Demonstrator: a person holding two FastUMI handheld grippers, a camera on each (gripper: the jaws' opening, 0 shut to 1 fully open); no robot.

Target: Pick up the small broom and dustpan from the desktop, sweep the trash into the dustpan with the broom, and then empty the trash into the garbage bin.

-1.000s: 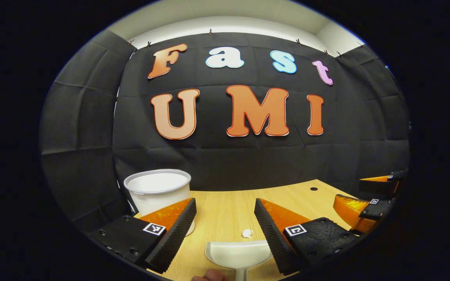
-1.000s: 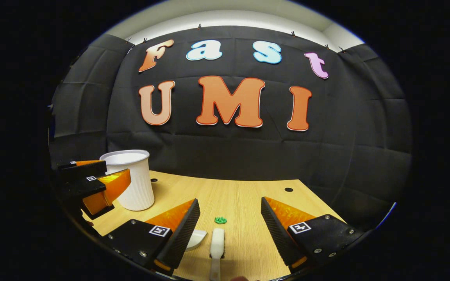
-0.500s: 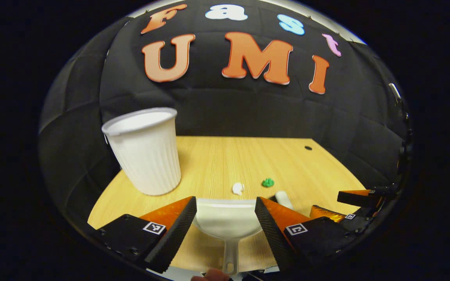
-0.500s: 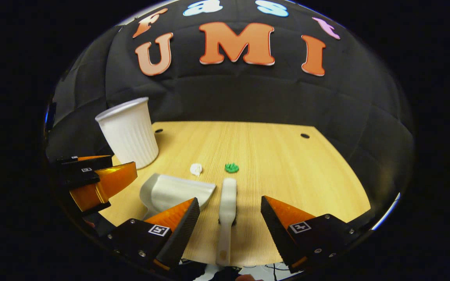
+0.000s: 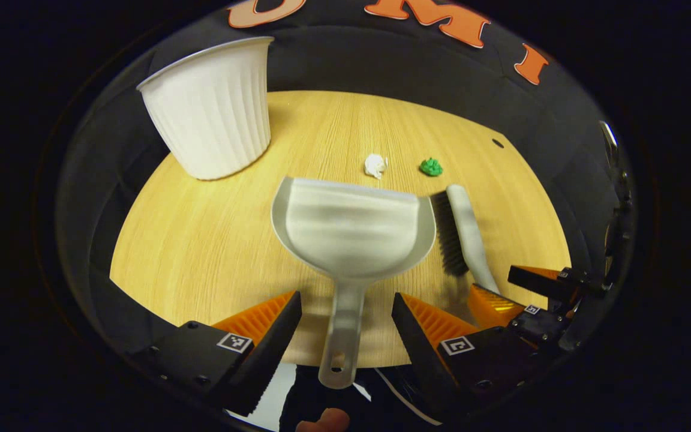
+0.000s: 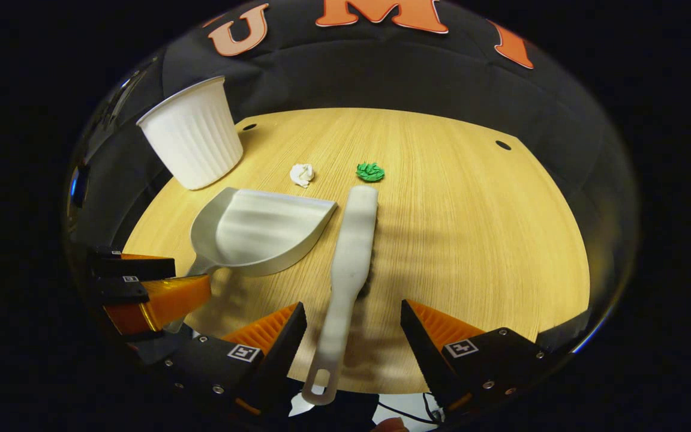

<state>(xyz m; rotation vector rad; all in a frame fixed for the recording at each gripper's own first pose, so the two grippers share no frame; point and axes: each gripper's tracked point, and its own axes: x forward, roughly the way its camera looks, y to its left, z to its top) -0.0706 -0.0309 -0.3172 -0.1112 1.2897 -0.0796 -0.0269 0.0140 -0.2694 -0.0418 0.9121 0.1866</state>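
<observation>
Straddling dustpan handle (image 5: 341, 336), left tongs (image 5: 345, 324) parted, brush bristles (image 5: 447, 234) visible

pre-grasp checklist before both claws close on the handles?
1. Left claw open, dustpan handle between its fingers: ok.
2. Right claw open, broom handle between its fingers: ok.
3. Claws low enough for the pads to meet the handles: cannot tell.
4. Trash unswept: white scrap and green scrap lie on the desktop beyond the dustpan lip: ok.
5. Garbage bin upright at the far left, clear of both tools: ok.
6. Broom beside the dustpan with bristles toward it; touching or not: cannot tell.
</observation>
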